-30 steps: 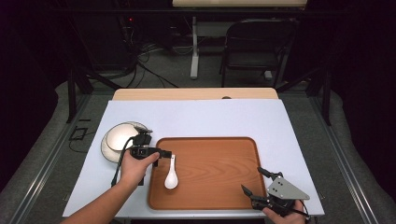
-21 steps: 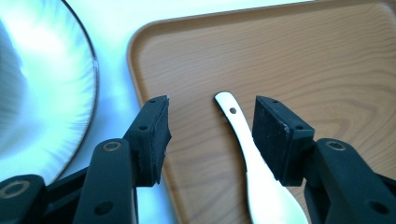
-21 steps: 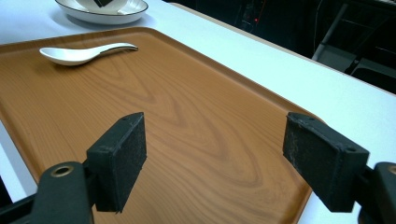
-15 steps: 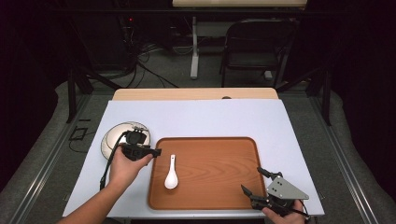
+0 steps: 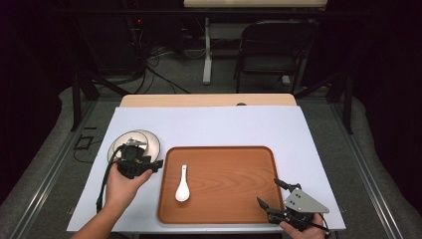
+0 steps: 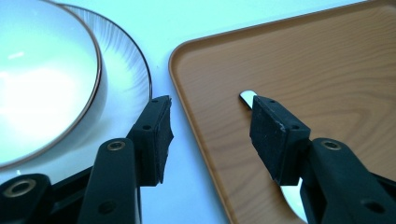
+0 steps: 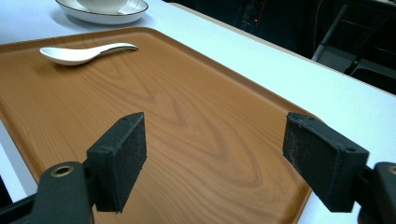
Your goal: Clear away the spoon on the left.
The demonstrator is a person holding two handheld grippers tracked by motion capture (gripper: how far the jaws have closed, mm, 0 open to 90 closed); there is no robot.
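Spoon [image 5: 182, 185] lying on wooden tray [image 5: 234, 204] | bowl [image 6: 37, 79] on plate [image 6: 128, 88] beside tray | left gripper [image 6: 210, 133] jaws parted, empty | right gripper [image 7: 224, 154] jaws wide, empty

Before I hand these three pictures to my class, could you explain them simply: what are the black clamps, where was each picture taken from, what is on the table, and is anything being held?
There is no robot. A person holds a hand-operated two-jaw tool in each hand: the left gripper and the right gripper. One picture is from a fixed camera high above the table. The other two come from small cameras riding on each gripper, looking along its black jaws. On the pale table lie a wooden tray with a white spoon resting on it, and, left of the tray, a white bowl sitting on a plate. Both grippers are open and hold nothing.
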